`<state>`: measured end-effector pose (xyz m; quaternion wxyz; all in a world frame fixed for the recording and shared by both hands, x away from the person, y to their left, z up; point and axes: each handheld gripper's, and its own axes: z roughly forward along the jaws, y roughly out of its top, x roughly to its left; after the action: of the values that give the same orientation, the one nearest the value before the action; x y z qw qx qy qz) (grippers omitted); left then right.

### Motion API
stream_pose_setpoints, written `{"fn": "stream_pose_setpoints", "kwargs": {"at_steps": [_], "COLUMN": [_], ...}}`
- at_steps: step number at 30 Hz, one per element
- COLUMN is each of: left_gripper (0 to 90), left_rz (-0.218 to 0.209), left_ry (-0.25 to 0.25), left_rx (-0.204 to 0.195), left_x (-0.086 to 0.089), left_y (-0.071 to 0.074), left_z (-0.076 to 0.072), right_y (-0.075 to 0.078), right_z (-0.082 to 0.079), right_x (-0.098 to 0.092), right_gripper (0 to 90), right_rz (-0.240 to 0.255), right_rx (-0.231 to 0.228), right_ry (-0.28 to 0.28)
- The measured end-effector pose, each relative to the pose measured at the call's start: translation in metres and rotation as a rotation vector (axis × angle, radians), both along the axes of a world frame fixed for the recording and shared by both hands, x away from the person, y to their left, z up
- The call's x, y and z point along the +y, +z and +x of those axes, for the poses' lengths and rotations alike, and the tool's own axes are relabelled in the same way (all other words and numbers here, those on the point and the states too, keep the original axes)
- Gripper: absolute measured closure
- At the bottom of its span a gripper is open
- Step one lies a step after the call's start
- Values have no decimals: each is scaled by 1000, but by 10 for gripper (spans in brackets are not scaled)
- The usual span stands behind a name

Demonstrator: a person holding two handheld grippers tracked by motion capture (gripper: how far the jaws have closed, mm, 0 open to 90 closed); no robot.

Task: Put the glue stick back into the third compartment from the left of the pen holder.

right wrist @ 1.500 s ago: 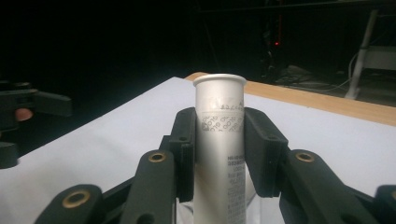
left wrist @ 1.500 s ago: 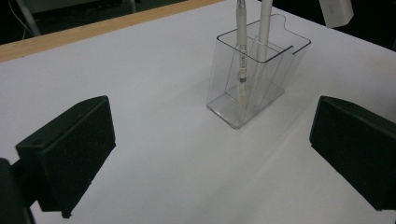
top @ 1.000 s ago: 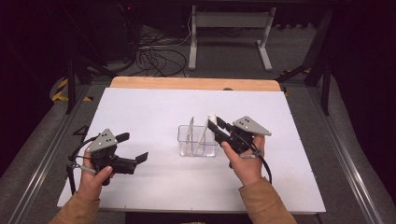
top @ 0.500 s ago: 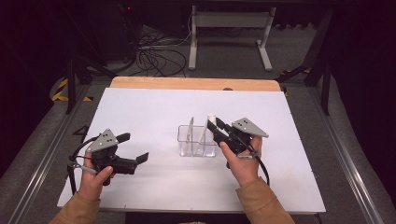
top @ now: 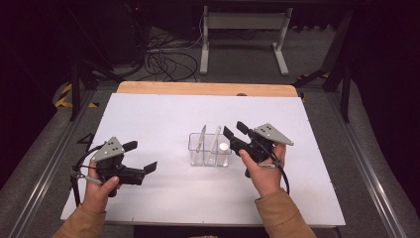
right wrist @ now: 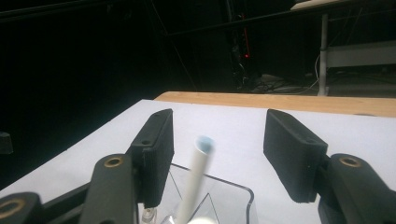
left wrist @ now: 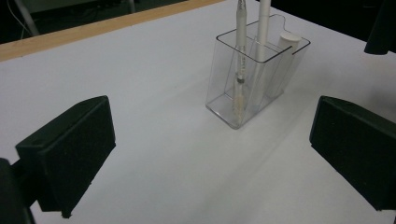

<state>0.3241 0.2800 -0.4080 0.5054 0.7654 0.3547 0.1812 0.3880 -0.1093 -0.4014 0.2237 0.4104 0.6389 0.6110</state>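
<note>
I read no brand, label or writing on anything here. One clear plastic holder (top: 210, 151) stands upright near the middle of the white bench (top: 163, 114). I count three white things in it: two slim pens (left wrist: 240, 51) leaning side by side in the part farther from the right tongs, and one shorter white tube (top: 224, 147) in the part nearest them. Two tongs are in my hands. The right tongs (top: 235, 132) sit just beside the holder, over its right end; their jaws have just been opening and now stand apart, with the top of a white stick (right wrist: 201, 154) between them, untouched. The left tongs (top: 140, 155) rest low over the bench, well apart from the holder, their jaws wide apart with nothing in them.
</note>
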Motion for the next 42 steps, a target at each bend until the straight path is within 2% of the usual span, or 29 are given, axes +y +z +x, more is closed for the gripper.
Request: {"fn": "stream_pose_setpoints", "kwargs": {"at_steps": [1, 2, 6, 7, 9, 10, 11, 12, 14, 15, 16, 17, 20, 27, 28, 30, 37, 42], "left_gripper": [9, 9, 10, 10, 10, 10, 9, 10, 9, 8, 9, 8, 8, 8, 8, 8, 8, 8], "left_rz": [10, 7, 19, 3, 15, 0, 1, 10, -3, 11, -8, 1, 2, -14, -4, -11, -21, -25], "left_ry": [-3, -3, -5, -1, -4, -3, -4, -5, -4, 0, 0, -2, 0, 3, 4, 7, 16, 22], "left_rx": [-14, -4, -19, -10, -23, -9, -15, -26, -11, -28, -12, -21, -23, -15, -28, -25, -28, -45], "left_x": [1, 0, 1, 0, 1, 0, 0, 2, 2, 3, 3, 4, 5, 3, 4, 4, 6, 8], "left_y": [0, 0, 0, 0, 1, 1, 1, 1, 0, 0, 0, 0, 0, -2, -2, -3, -4, -5], "left_z": [1, 1, 1, 0, 0, -1, -2, -2, -4, -3, -5, -5, -7, -10, -10, -11, -13, -13], "right_y": [1, 1, 4, 5, 9, 11, 13, 15, 19, 20, 21, 21, 20, 16, 15, 12, -1, -10], "right_z": [0, 0, -1, -2, -3, -5, -6, -7, -11, -12, -14, -15, -19, -24, -25, -26, -28, -30], "right_x": [0, 1, 1, 1, -1, -2, -3, -5, -10, -13, -15, -18, -28, -50, -52, -57, -73, -82], "right_gripper": [427, 419, 395, 389, 366, 360, 351, 343, 341, 337, 329, 324, 320, 283, 280, 277, 265, 265], "right_rz": [0, 0, -29, -34, -48, -54, -58, -67, -78, -83, -90, -100, -145, -168, -173, -178, -180, -181], "right_rx": [-1, 0, -20, -27, -39, -50, -61, -69, -85, -89, -93, -94, -107, -95, -90, -83, -49, -36], "right_ry": [4, 10, 21, 23, 32, 38, 42, 50, 52, 62, 67, 72, 77, 93, 97, 99, 123, 147]}}
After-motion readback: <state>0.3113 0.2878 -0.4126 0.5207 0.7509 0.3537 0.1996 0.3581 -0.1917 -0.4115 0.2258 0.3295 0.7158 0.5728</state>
